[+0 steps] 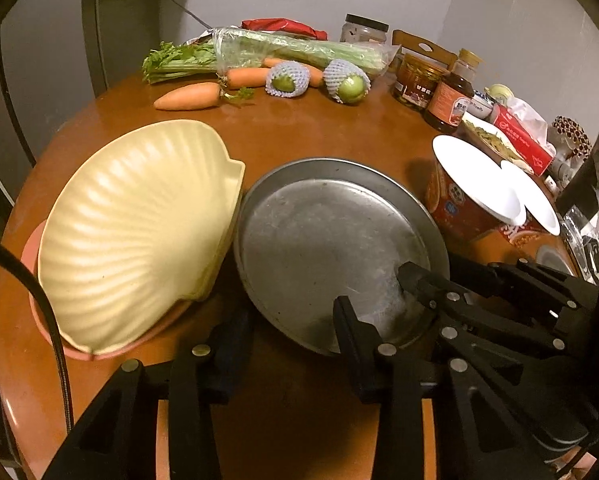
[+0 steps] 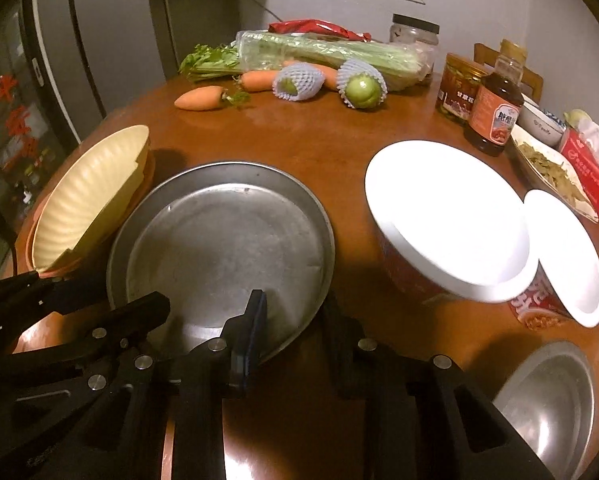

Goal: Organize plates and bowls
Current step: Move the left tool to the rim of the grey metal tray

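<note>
Both tools are on the metal plate (image 1: 331,240) at mid-worktop (image 1: 319,128): the left hand-held gripper (image 1: 291,340) straddles its near rim, pads either side, grip uncertain, while the right hand-held gripper (image 2: 295,320) is clenched on the near right rim. Left of it, the yellow shell plate (image 1: 139,232) leans on a pink dish (image 1: 33,248); white-lidded bowls (image 2: 447,216) sit right.

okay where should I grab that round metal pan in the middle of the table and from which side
Take the metal pan by its raised rim at the near edge, coming from the near side, one finger inside and one outside. It lies flat, so only the rim gives purchase. Both the left gripper and right gripper already straddle that edge.
</note>
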`<state>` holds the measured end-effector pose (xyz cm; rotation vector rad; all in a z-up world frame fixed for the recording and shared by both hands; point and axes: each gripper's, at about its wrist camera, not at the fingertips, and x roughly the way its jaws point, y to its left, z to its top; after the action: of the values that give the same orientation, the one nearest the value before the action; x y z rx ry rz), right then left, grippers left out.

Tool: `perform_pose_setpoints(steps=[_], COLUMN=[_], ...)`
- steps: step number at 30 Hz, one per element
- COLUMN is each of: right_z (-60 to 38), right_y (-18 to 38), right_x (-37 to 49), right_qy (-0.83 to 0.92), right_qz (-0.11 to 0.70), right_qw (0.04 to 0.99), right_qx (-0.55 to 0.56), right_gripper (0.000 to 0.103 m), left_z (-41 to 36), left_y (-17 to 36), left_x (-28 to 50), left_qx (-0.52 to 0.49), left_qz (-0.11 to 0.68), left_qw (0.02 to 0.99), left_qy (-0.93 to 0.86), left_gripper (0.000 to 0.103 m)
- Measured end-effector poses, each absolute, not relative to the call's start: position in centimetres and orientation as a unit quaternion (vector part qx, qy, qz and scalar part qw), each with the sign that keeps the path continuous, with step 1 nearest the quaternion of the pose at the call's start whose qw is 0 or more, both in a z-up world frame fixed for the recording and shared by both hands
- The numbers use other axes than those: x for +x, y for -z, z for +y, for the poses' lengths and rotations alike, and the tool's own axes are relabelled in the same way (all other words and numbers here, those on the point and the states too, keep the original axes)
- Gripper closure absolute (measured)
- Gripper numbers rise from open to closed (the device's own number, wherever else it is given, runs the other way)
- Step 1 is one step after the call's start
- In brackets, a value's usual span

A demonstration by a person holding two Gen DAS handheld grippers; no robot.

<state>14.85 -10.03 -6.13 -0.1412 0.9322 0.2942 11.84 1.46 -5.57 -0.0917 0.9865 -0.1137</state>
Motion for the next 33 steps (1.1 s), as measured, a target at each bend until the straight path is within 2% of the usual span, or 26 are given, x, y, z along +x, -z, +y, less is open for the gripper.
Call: perform_pose_setpoints(steps=[26, 33], right_z=[-8.6, -9.6], right_y=[5.5, 4.9], right_x=[4.9, 5.1], right_qy=[-0.155, -0.171], right_qz=[0.440, 0.433], right_qw=[0.881, 0.884], right_qx=[-0.086, -0.047], right_gripper=[0.073, 0.073], left_z=[2.7, 4.0], left_y=[4.9, 4.4], left_x=[3.7, 3.9], left_qx=[-0.032, -0.061], left_qz=[0.469, 0.458], left_qw=[0.880, 0.885], left_qy=[0.063, 0.056], left_gripper=[0.063, 0.061])
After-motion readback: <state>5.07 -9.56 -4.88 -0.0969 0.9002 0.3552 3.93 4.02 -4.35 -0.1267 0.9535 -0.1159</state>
